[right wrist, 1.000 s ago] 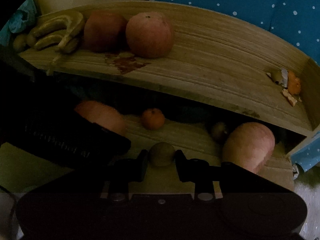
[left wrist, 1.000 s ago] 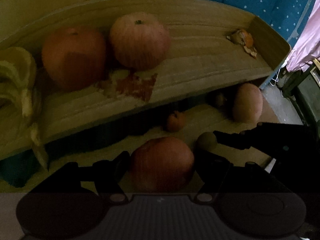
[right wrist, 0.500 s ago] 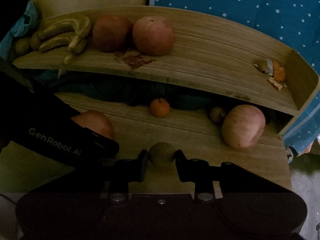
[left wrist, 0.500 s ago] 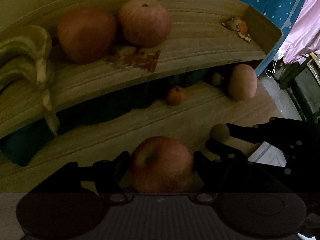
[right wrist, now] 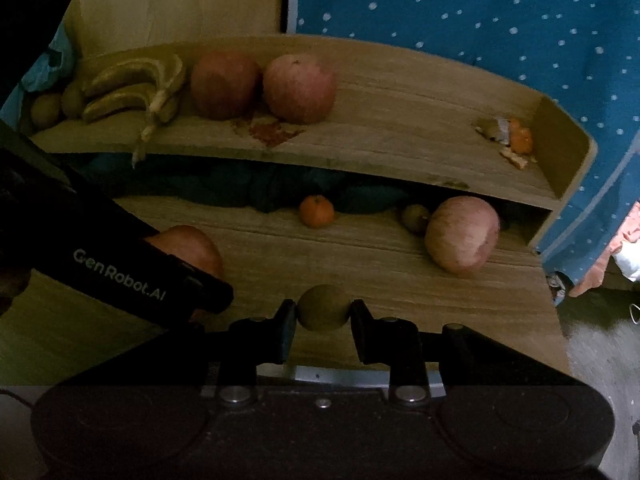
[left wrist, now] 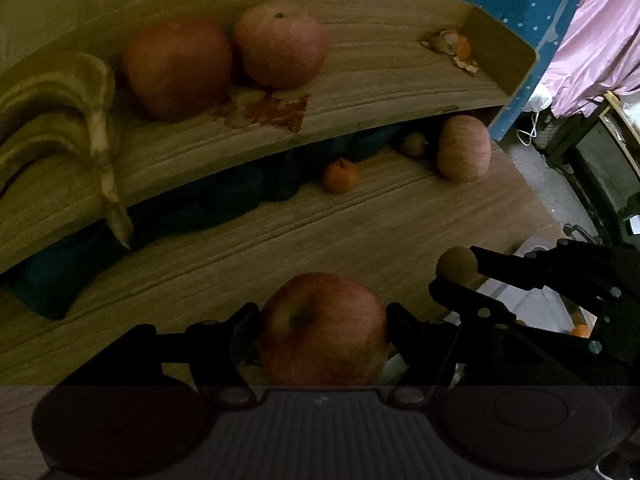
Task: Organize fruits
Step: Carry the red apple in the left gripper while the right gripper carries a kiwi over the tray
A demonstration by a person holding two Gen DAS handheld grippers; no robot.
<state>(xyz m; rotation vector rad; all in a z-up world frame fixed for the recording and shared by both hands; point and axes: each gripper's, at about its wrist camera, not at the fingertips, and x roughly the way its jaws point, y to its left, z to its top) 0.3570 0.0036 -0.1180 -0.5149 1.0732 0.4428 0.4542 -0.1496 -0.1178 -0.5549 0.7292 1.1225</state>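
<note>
**Two fruits gripped above the lower wooden shelf**

A large red apple [left wrist: 322, 328] is clamped between the fingers of the left tool [left wrist: 320, 332], its stem dimple turned toward the camera. A small round brown-green kiwi [right wrist: 323, 307] is pinched at its widest part by the right tool [right wrist: 323, 312]. Both fruits are held over the front of the lower wooden shelf [right wrist: 360, 256].

The apple is judged heavy, firm and smooth-skinned, so a grip across its broad middle is advised, as slipping is possible. The kiwi is judged light and soft; only gentle pressure across its middle should be applied, since bruising is a risk.

On the upper wooden shelf [right wrist: 400, 120], a bunch of yellow-brown bananas [right wrist: 136, 88] lies at ten o'clock in the right wrist view, with two more kiwis [right wrist: 46, 108] beside it. Two large red apples [right wrist: 260, 86] sit touching each other at twelve o'clock, behind a reddish stain [right wrist: 268, 130]. Orange peel scraps [right wrist: 512, 138] lie at two o'clock, near the end wall.

On the lower shelf, a small orange tangerine [right wrist: 317, 211], another kiwi [right wrist: 416, 218] and a pink-red apple [right wrist: 462, 234] rest toward three o'clock, the last two just beside each other.
</note>
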